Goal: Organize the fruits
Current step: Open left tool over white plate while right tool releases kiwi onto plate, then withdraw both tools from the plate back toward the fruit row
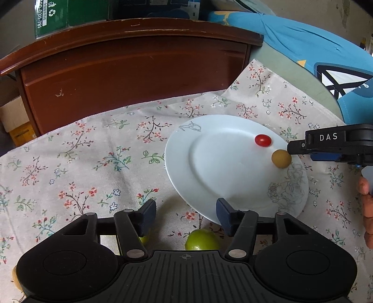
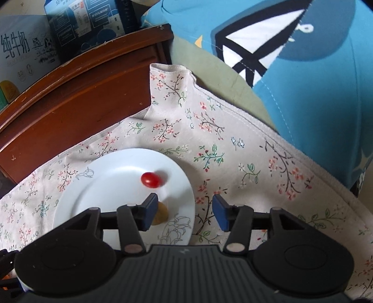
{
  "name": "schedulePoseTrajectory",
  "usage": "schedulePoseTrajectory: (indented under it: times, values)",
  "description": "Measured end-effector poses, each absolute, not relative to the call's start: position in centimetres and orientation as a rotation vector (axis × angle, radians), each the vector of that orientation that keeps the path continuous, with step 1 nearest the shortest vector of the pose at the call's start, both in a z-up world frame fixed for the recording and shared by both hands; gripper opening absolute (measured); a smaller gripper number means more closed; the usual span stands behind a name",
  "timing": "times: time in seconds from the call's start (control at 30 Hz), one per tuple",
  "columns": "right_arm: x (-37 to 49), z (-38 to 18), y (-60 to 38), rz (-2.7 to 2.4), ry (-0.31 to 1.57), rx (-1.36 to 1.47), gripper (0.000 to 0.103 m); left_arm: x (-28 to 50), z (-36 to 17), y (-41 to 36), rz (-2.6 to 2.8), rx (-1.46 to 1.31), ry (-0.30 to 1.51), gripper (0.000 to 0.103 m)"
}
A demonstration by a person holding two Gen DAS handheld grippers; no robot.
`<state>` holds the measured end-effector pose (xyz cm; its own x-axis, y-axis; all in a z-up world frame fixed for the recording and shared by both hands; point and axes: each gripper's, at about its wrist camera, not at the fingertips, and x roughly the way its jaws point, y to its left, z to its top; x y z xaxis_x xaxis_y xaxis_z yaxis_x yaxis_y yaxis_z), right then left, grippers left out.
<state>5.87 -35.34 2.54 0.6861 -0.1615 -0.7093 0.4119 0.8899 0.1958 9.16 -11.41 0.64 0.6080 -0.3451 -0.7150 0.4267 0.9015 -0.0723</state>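
Note:
A white plate lies on the floral cloth. On it are a red cherry tomato and a small brown round fruit. My left gripper is open and empty, above a green lime on the cloth near the plate's front rim. A second green fruit peeks out behind its left finger. My right gripper is open and empty over the plate's right rim; the brown fruit sits beside its left finger and the tomato beyond. The right gripper enters the left view touching the brown fruit.
A dark wooden headboard stands behind the cloth, with boxes on top. A blue pillow lies at the right. The floral cloth spreads left of the plate.

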Motion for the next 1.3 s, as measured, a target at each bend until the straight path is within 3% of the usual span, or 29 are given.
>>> schedulePoseTrajectory:
  times: [0.3, 1.1, 1.3]
  values:
    - [6.5, 1.3, -35.9, -0.288, 0.809, 0.444, 0.054, 8.9, 0.7, -11.0, -0.444, 0.104, 0.808, 0.06]
    - [5.7, 1.0, -30.2, -0.098, 0.866, 0.244, 0.05, 5.8, 3.0, -9.5, -0.407, 0.104, 0.81, 0.061]
    - [4.2, 2.5, -29.5, -0.093, 0.864, 0.26, 0.05, 3.8, 5.8, -8.8, -0.381, 0.081, 0.78, 0.078]
